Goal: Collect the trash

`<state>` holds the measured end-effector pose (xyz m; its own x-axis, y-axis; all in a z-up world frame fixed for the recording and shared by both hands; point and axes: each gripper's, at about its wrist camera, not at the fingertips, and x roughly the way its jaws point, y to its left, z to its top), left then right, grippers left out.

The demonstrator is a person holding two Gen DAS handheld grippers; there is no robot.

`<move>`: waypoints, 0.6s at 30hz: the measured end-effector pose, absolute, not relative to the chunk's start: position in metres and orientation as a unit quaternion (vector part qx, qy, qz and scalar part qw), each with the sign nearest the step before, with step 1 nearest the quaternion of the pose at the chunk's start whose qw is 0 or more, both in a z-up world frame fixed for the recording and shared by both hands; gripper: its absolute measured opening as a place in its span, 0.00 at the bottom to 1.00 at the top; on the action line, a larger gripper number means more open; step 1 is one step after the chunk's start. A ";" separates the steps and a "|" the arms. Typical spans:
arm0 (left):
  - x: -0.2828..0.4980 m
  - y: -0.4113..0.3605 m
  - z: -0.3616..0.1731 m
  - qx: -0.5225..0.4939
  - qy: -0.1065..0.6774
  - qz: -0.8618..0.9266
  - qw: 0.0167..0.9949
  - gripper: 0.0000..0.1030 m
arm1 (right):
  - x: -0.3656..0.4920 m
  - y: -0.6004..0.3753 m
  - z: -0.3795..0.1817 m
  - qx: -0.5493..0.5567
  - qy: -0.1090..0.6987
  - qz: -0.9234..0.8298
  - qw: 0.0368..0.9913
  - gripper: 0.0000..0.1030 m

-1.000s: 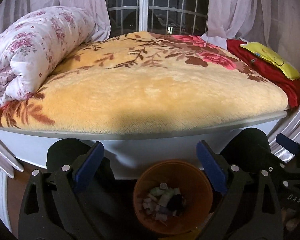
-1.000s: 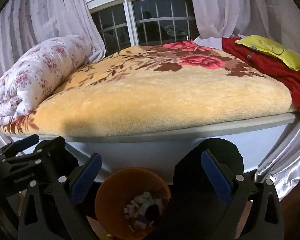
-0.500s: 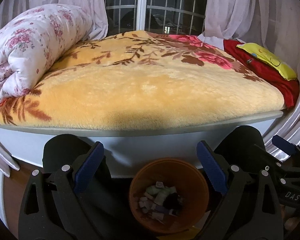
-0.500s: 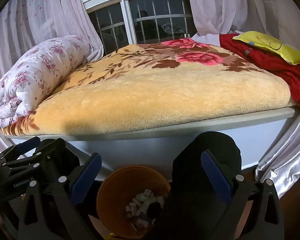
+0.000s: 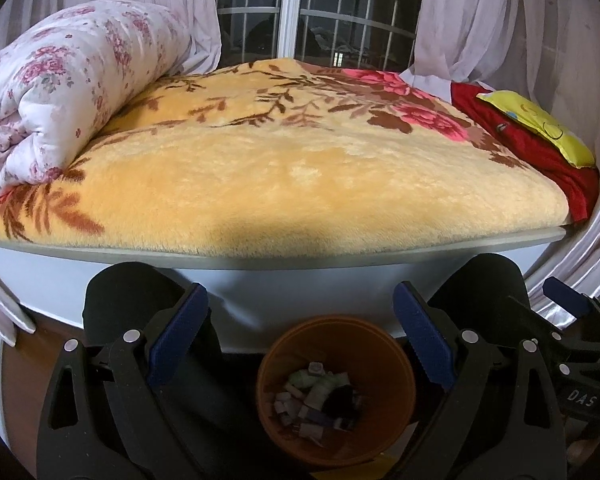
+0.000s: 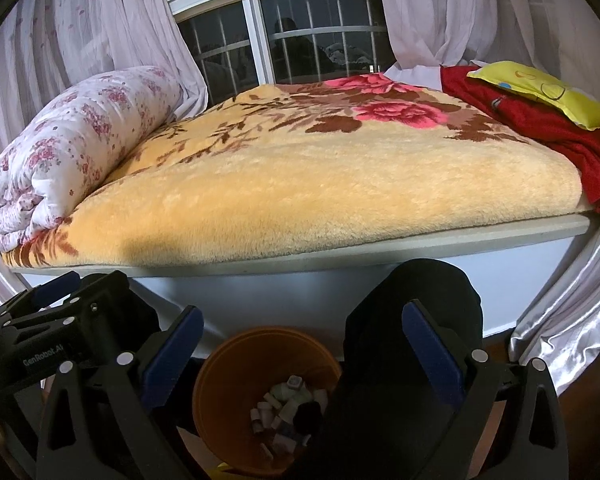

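Note:
An orange bin (image 5: 396, 364) stands on the floor at the foot of the bed, also in the right wrist view (image 6: 220, 376). It holds several small pieces of trash (image 5: 320, 400), mostly pale scraps and one dark lump (image 6: 288, 408). My left gripper (image 5: 300, 328) is open and empty above the bin. My right gripper (image 6: 302, 340) is open and empty, just right of the left one, also over the bin. No trash shows on the bed.
A bed with a yellow floral blanket (image 5: 300, 168) fills the view ahead. A rolled pink-flowered quilt (image 5: 60, 92) lies at its left, a red cloth (image 5: 540, 152) and yellow pillow (image 5: 540, 128) at its right. Curtains (image 6: 560, 340) hang at both sides.
Both grippers have risen and tilted up slightly, so the bed and bin sit lower in view. Both stay open and empty.

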<state>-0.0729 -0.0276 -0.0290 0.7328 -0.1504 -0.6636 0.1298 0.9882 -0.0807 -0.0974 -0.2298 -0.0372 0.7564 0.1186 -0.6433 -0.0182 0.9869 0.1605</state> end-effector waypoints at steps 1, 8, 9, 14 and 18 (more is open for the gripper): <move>-0.073 -0.028 -0.029 -0.015 0.356 -0.074 0.931 0.89 | -0.097 -0.230 -0.037 0.072 0.347 0.036 0.934 0.96; -0.075 -0.029 -0.032 -0.022 0.360 -0.075 0.930 0.89 | -0.098 -0.229 -0.041 0.074 0.353 0.038 0.932 0.96; -0.075 -0.029 -0.033 -0.024 0.363 -0.075 0.928 0.89 | -0.097 -0.230 -0.041 0.074 0.352 0.038 0.932 0.96; -0.076 -0.029 -0.034 -0.016 0.363 -0.055 0.930 0.89 | -0.097 -0.231 -0.042 0.076 0.352 0.039 0.932 0.96; -0.075 -0.029 -0.034 -0.010 0.363 -0.046 0.931 0.89 | -0.098 -0.231 -0.042 0.079 0.353 0.037 0.931 0.96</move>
